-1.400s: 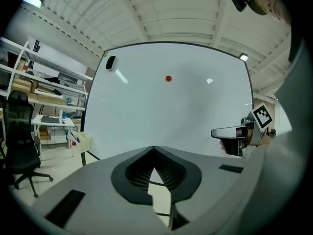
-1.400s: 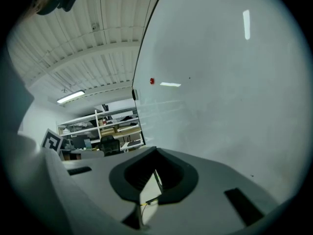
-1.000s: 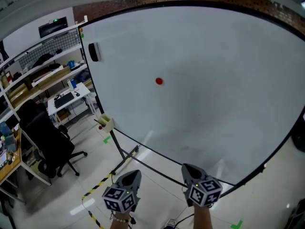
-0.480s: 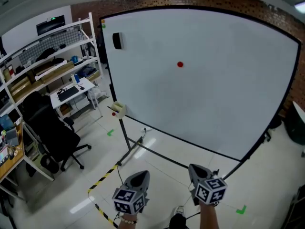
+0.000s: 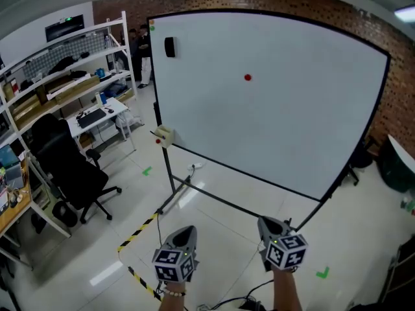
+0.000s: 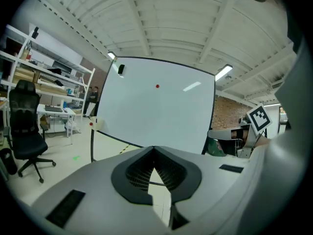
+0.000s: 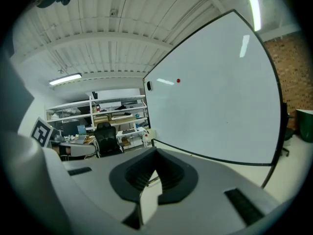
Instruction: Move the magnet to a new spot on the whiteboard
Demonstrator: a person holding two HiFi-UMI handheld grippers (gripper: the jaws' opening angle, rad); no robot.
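Left gripper (image 5: pixel 184 232) is hanging low over the floor, jaws pressing together with nothing between them. Right gripper (image 5: pixel 267 224) is hanging beside it, jaws likewise closed and empty. Both are pointing toward the whiteboard (image 5: pixel 292 128), well apart from it. Red magnet (image 5: pixel 248 78) is sitting on the board's upper middle, right of a black eraser (image 5: pixel 170 46) near the top left corner. Office chair (image 5: pixel 65 173) is standing at left.

Whiteboard (image 5: pixel 292 122), red magnet (image 5: pixel 247 77), black eraser (image 5: pixel 170 46)
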